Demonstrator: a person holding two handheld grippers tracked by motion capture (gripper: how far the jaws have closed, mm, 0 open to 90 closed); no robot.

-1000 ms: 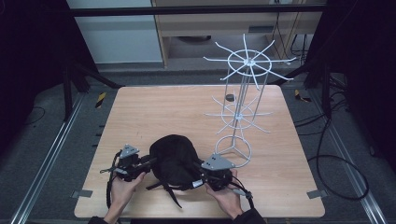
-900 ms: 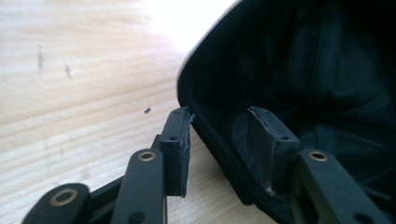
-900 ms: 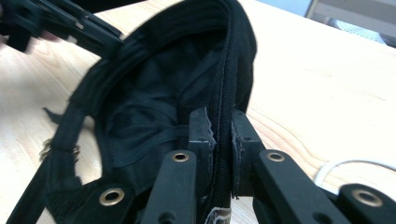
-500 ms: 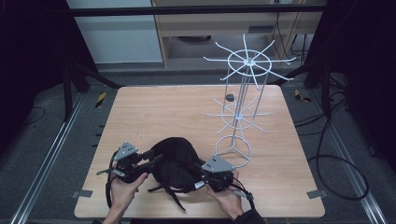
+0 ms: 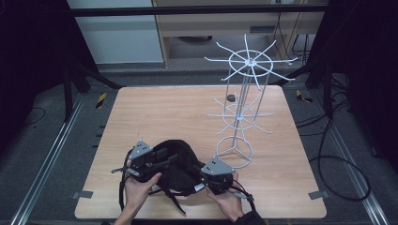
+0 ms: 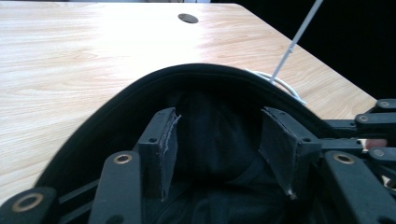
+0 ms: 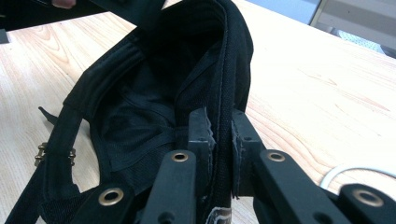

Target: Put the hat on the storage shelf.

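A black fabric hat with dangling straps lies at the table's near edge between both hands. My left gripper reaches into it from the left. In the left gripper view its jaws have just been opening; dark cloth lies between and behind the pads, which do not press on it. My right gripper comes from the right. In the right gripper view it is shut on the hat's stitched edge. A strap with a brass buckle hangs at the left.
A white wire display stand with spoked hooks rises on the wooden table just right of the hat, its ring base close to my right gripper. A dark round hole sits farther back. Dark floor, rails and cables surround the table.
My left gripper has shifted right and a little up, farther into the hat, and its jaws have spread apart. The right gripper has kept its place and its grip.
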